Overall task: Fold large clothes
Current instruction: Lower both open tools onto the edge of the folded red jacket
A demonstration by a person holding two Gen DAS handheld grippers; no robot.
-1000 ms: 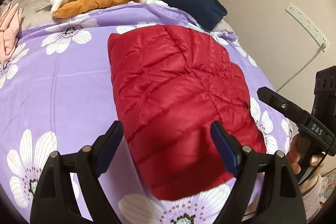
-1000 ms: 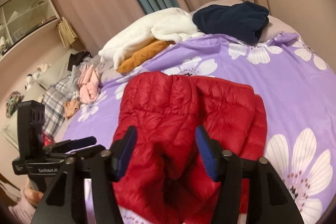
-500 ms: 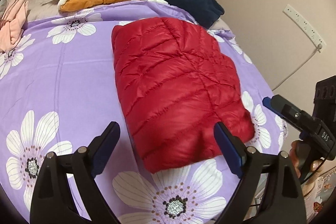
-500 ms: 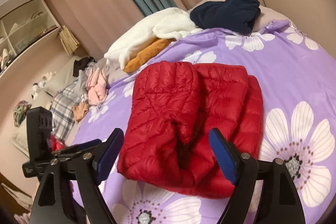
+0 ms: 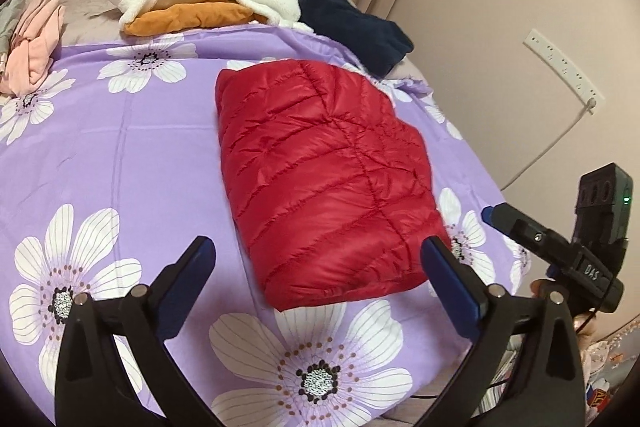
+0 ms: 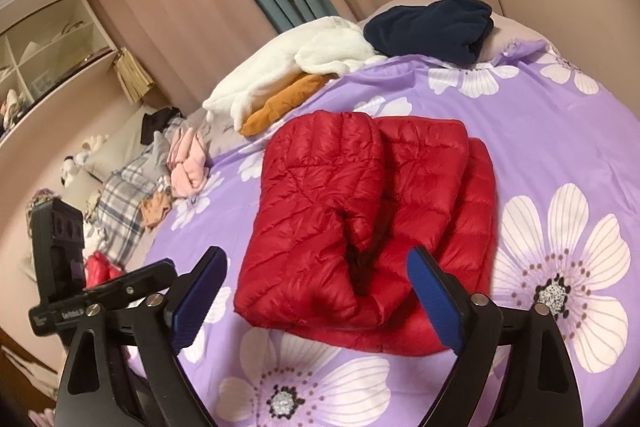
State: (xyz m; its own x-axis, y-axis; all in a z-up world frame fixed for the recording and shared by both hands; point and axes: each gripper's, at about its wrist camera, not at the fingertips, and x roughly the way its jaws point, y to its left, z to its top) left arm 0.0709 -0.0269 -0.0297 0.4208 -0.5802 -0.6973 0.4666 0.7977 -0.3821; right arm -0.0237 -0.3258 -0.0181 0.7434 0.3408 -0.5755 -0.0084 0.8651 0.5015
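Both tongs are pulling back from the red down jacket (image 5: pixel 324 175), which is lying folded on the bed (image 5: pixel 120 155). Left tongs (image 5: pixel 320 267) and right tongs (image 6: pixel 316 279) have just been opening wide, holding nothing; this fold appears complete.

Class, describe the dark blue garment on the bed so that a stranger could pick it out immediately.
Start at the bed's purple flowered sheet and follow it to the far end. Beyond the folded red puffer jacket, the navy garment lies bunched beside a white fleece. It is the only dark blue piece there.
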